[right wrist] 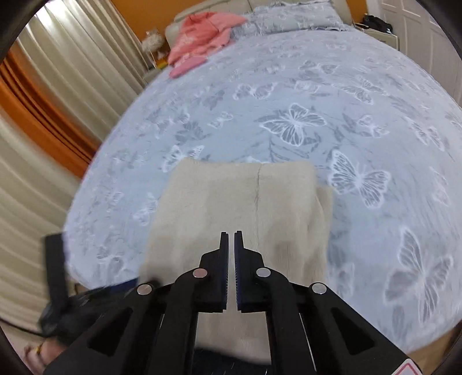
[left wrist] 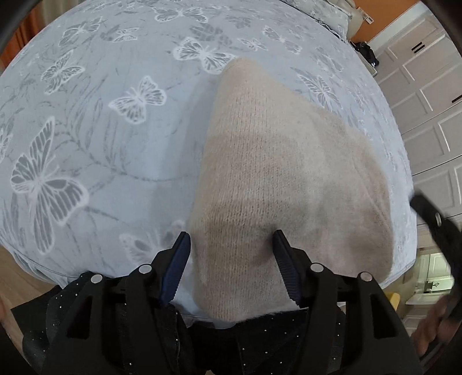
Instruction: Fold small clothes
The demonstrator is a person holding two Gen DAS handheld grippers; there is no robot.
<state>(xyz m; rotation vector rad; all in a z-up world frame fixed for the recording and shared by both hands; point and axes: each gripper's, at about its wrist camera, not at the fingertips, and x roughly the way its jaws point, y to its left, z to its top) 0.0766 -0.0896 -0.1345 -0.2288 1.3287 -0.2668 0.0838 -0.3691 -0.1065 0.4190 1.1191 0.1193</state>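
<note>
A beige knit garment [left wrist: 277, 173] lies folded on the butterfly-patterned bedspread [left wrist: 101, 129], its near edge at the bed's front. My left gripper [left wrist: 231, 238] hovers over that near edge, open: one finger stands beside the garment's left border, the other over its knit, and the cloth between them lies smooth. In the right wrist view the same garment [right wrist: 225, 202] shows as a flat rectangle with a seam down the middle. My right gripper [right wrist: 231, 235] is above its near half, shut with nothing between the pads.
Pink clothes [right wrist: 202, 31] lie at the far end of the bed beside a pillow [right wrist: 303, 17]. Curtains [right wrist: 43, 72] hang to the left, and white wardrobe doors [left wrist: 418, 101] stand to the right. The person's dark sparkly clothing [left wrist: 115, 331] is against the bed's front edge.
</note>
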